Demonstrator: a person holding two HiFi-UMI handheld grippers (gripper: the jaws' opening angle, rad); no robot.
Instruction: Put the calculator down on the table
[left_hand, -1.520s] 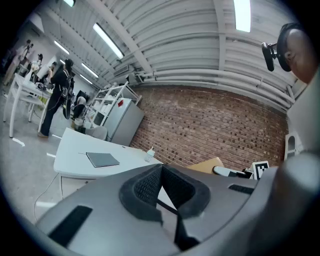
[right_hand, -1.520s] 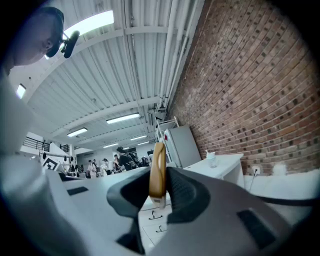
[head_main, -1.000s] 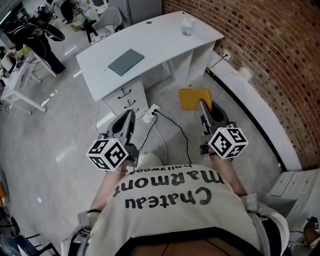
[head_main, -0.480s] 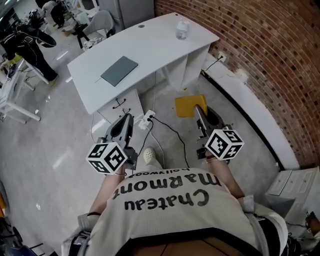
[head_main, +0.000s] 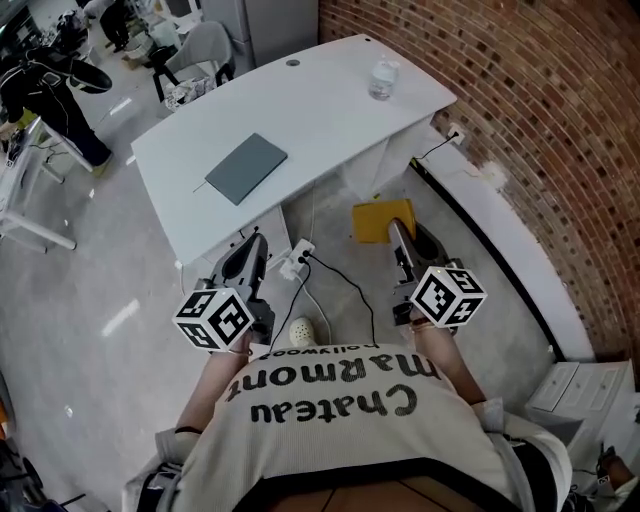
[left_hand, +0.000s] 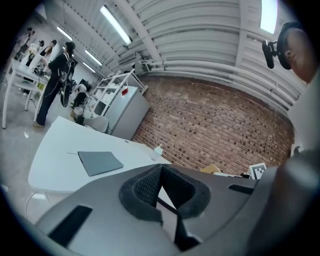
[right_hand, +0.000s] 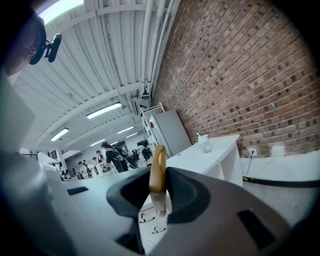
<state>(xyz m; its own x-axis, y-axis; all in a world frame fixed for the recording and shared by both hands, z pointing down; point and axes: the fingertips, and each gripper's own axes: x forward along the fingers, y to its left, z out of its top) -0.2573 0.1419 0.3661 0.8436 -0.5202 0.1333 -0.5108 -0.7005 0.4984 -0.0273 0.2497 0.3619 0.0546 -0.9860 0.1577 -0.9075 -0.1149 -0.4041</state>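
Grey polished floor fills most of the head view, with a brick wall (head_main: 520, 120) running down the right side. At the far left, people (head_main: 55, 90) are seen standing among other desks. A white table (head_main: 330, 110) is set ahead, well apart from both grippers. A flat grey notebook (head_main: 246, 167) lies on its left half, and a small clear bottle (head_main: 381, 80) stands near its right end. A white power strip (head_main: 297, 255) with a black cable lies on the floor in front of the table.

The left gripper (head_main: 256, 243) is held level on the left, pointed toward the table. In the left gripper view its dark pads (left_hand: 145, 187) are seen pressed together, with nothing between them.

The right gripper (head_main: 393, 230) is held level on the right. Its jaws are clamped on the yellow calculator (head_main: 372, 220), which juts forward from the tips. The calculator is held in the air over the floor, short of the table's front edge. In the right gripper view it is seen edge-on and upright between the pads, with the table and bottle beyond it.
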